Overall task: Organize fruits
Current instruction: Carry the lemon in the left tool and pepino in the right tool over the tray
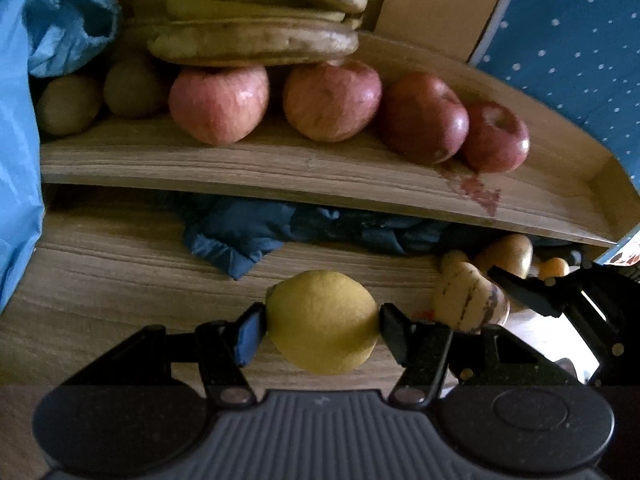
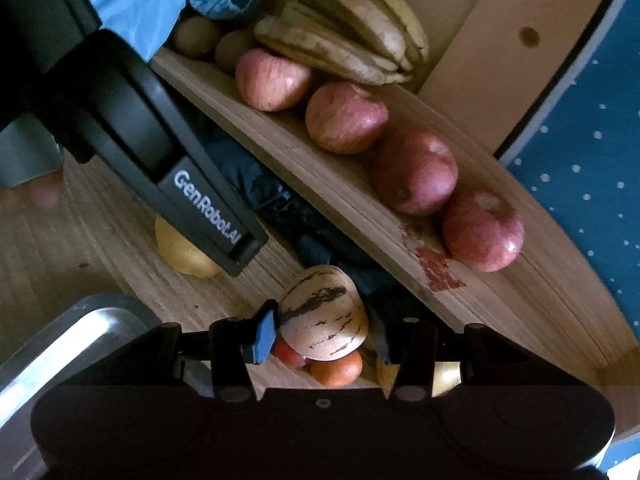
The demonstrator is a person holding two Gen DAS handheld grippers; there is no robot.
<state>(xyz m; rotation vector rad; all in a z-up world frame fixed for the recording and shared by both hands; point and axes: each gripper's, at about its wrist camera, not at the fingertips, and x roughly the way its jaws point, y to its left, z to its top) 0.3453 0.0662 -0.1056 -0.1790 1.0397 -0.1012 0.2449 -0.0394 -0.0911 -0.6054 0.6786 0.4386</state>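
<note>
L wrist view: we hold the lemon in the left tongs, pads on both sides, below the shelf front edge; apples sit up on it.

R wrist view: right tongs grip the striped melon, nearer the shelf's free right end.
</note>
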